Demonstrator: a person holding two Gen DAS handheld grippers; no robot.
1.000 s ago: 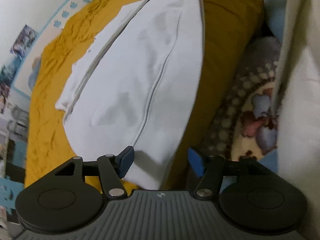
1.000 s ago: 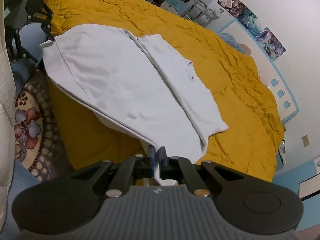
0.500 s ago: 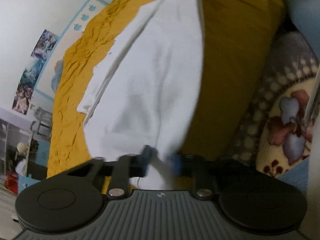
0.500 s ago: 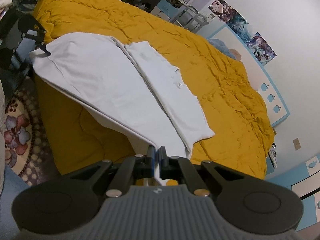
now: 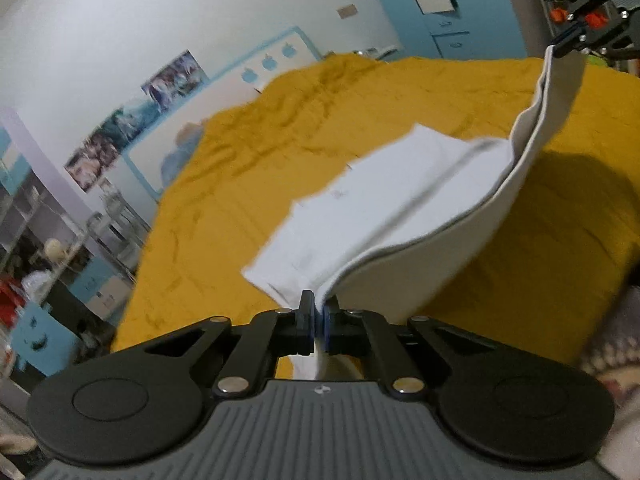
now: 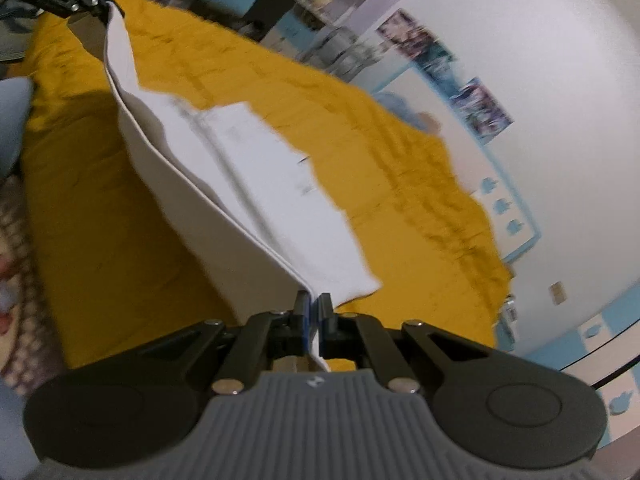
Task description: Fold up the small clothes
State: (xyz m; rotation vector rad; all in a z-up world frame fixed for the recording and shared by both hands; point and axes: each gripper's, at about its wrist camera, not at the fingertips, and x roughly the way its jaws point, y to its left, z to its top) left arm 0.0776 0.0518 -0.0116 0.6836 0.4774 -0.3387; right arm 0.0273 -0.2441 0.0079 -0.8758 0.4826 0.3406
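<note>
Pinching one corner each, the left gripper (image 5: 316,317) and right gripper (image 6: 314,317) held the white cotton garment (image 5: 400,216) (partly folded) lifted above the mustard-yellow quilted bed (image 5: 280,140), fingers pressed together on cloth.

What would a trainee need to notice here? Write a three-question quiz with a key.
1. True or false: the left gripper is open.
2. What does the right gripper hold?
3. The white garment is: A fully flat on the yellow bedspread; B lifted along its near edge; C on the floor.

Key: 1 false, it is shut on the garment's corner. 2 the garment's other near corner. 3 B.
</note>
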